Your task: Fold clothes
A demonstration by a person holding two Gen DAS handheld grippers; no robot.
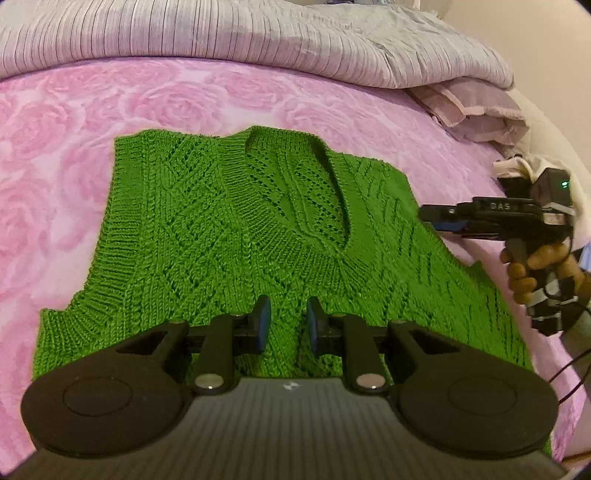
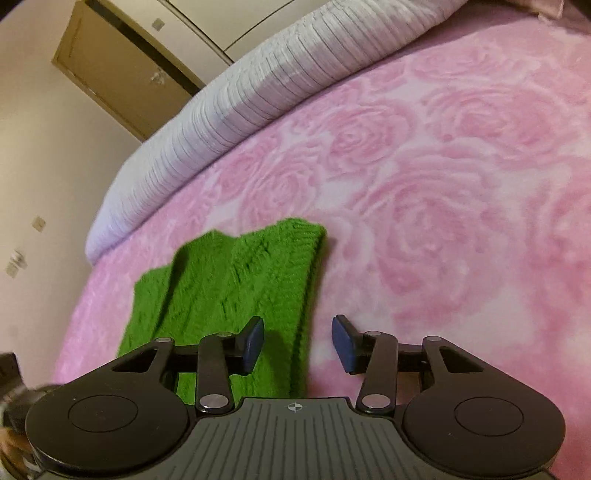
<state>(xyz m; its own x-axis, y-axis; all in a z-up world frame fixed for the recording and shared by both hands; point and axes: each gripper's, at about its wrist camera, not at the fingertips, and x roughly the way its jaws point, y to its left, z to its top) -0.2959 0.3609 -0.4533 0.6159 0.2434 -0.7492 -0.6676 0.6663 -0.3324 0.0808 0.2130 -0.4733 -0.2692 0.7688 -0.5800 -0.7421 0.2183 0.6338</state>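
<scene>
A green knitted vest [image 1: 236,236] lies spread flat on the pink rose-patterned blanket [image 1: 55,155] that covers the bed, its V-neck opening turned toward the far side where a grey striped duvet [image 1: 221,33] is bunched along the edge. The left gripper [image 1: 288,325] hangs low over the vest's middle, below the neckline, its blue-padded fingers [image 1: 263,325] a narrow gap apart with nothing between them; whether the tips touch the knit is hard to say from here. The right gripper [image 2: 298,343] sits at the vest's side edge, jaws set wide and holding nothing, one finger over the green knit and the other over bare blanket. From the left wrist view, the person's right hand [image 1: 532,273] wraps that gripper's handle. Some folded pale laundry [image 1: 476,110] rests by the duvet.
</scene>
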